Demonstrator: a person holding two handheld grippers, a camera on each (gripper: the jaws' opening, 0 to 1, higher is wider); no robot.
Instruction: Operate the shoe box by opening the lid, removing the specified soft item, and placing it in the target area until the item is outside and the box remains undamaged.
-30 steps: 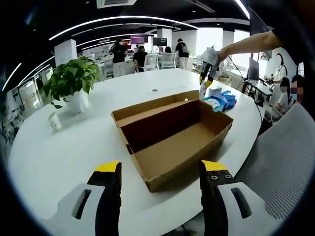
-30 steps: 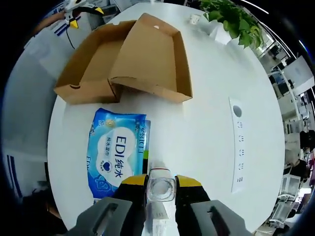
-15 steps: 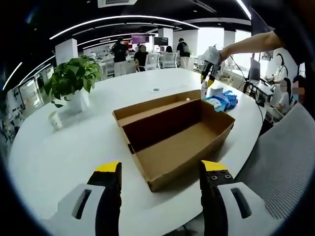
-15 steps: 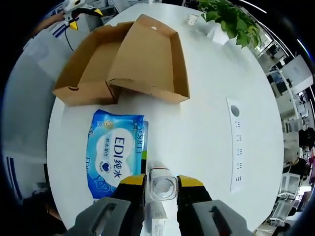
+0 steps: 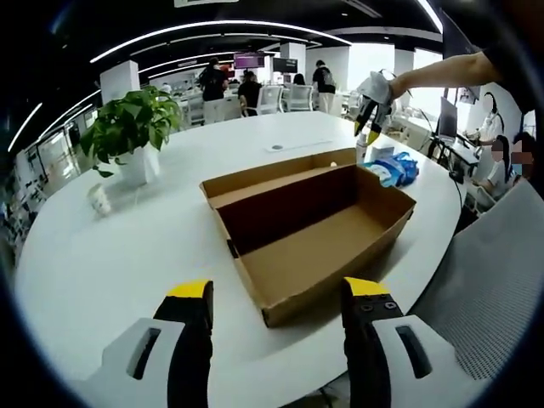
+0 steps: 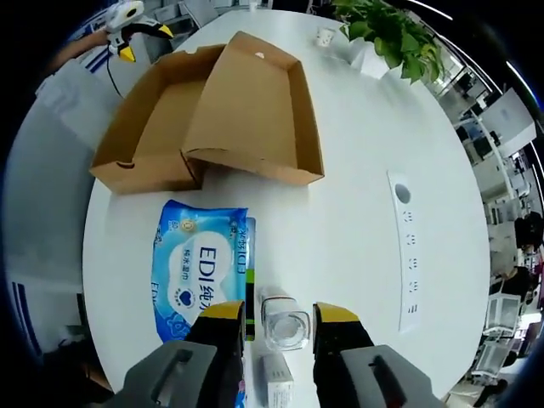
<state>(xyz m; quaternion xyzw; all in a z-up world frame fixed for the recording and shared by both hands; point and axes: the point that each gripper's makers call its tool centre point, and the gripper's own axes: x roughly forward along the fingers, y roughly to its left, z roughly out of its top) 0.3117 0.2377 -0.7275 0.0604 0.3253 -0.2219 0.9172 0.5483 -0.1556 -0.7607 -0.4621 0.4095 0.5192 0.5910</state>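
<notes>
Spanning both views, one white table (image 5: pixel 102 255) carries everything. At centre frame of the left gripper view sits one cardboard shoe box (image 5: pixel 327 242), its lid (image 6: pixel 251 110) folded back and standing propped behind the empty tray, presumably so the interior stays reachable. One potted plant (image 5: pixel 127 127) and one small paper cup (image 5: pixel 99 200) stand at upper left, well apart from the box. At lower left of the right gripper view lies one blue wipes pack (image 6: pixel 200 272), flat on the table just beside the box; judged as the soft item, it is already outside. One small clear bottle (image 6: pixel 283 323) stands upright between the jaws of the right gripper (image 6: pixel 280 316), which are parted with a gap on each side, gripping nothing. The left gripper (image 5: pixel 276 293), at bottom frame, is spread wide and empty, facing the box's near wall.
</notes>
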